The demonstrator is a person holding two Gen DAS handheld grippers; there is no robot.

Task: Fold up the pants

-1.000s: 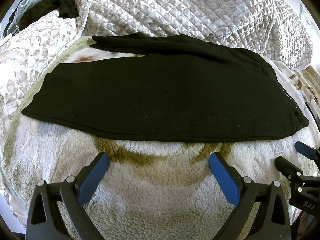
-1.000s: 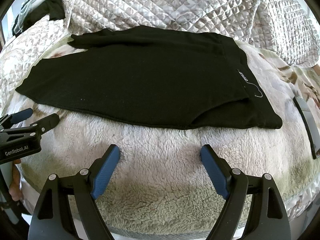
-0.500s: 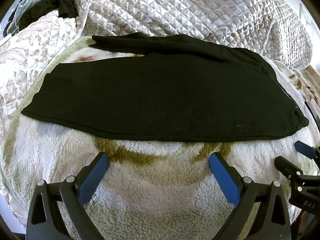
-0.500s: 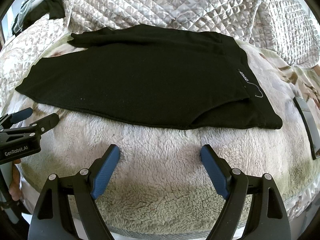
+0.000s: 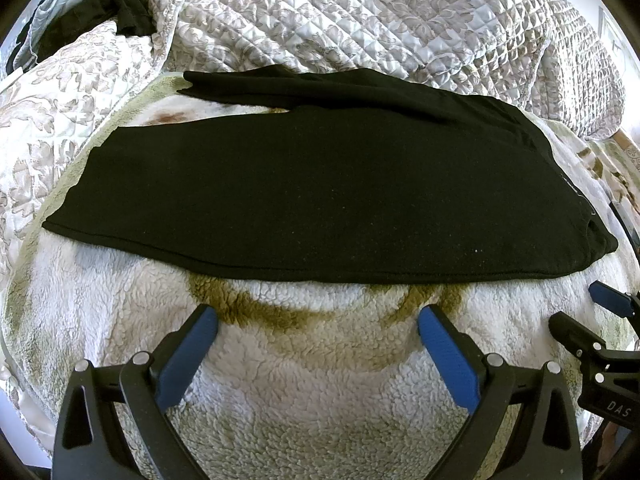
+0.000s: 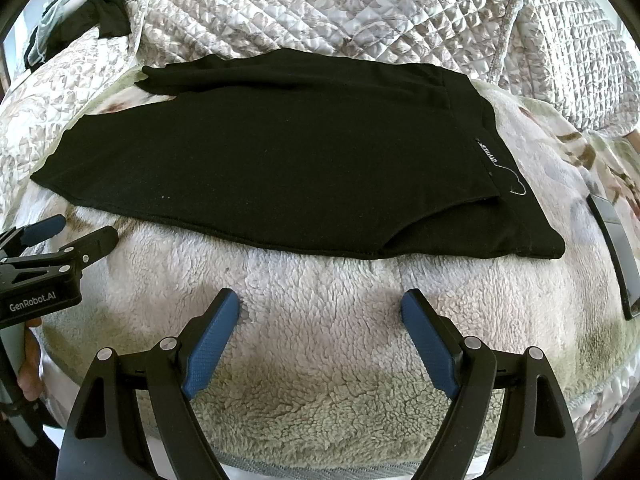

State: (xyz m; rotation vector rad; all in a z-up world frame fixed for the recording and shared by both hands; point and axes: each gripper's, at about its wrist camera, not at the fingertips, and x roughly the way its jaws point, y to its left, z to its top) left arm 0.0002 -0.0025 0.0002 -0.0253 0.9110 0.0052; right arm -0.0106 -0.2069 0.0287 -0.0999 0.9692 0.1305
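A pair of black pants lies flat across the middle of both frames on a fleecy cream blanket spread over a bed, waistband toward the right of the frame and legs running left, the nearer leg laid broad and the farther leg showing as a narrow strip along the upper edge, its hem at the upper left. In the right wrist view a small white-lettered label and a loose white thread sit near the waistband, and a fold of the pants peeks out below the upper layer at the lower right. The left tongs hover released at the bottom centre of their frame, the 2 blue-padded fingers spread wide above the blanket, just short of the pants' near edge and touching nothing. The right tongs hang likewise released at the bottom of their own frame, holding nothing; each tool also shows at the side edge of the other's view. A quilted grey-and-white bedspread is bunched behind the pants across the top of the frame, and a dark garment lies at the upper left. A flat dark phone-like object rests on the blanket at the right edge.
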